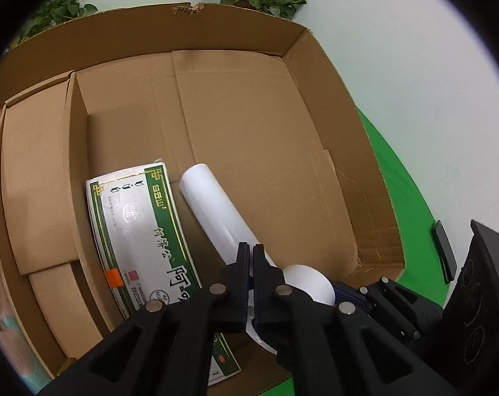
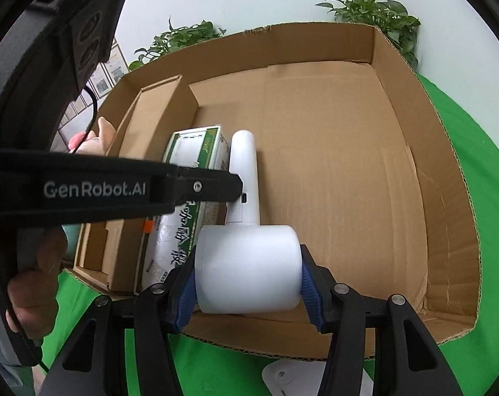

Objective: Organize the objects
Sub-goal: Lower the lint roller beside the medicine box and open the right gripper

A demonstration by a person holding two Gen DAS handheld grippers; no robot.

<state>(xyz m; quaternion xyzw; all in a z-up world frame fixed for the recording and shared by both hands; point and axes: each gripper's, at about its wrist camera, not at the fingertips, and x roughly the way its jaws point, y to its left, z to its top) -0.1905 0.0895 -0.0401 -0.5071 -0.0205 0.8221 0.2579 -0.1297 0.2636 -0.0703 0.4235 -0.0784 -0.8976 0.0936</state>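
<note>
Gripping the white dryer-shaped gadget (image 2: 249,267) by its barrel, right gripper (image 2: 249,279) hides the barrel's ends; left gripper (image 1: 252,257), pinched shut, covers the handle's middle, green box (image 1: 140,231) half-hidden alongside.

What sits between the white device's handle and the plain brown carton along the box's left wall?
The green-and-white printed box, lying flat between the white device and the brown carton; both wrist views show it.

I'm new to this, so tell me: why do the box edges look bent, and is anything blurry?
Left wrist view: fisheye lens bows the cardboard box walls, dark corners. Right wrist view: same bowing; the white device looks sharp, the plants slightly soft.
</note>
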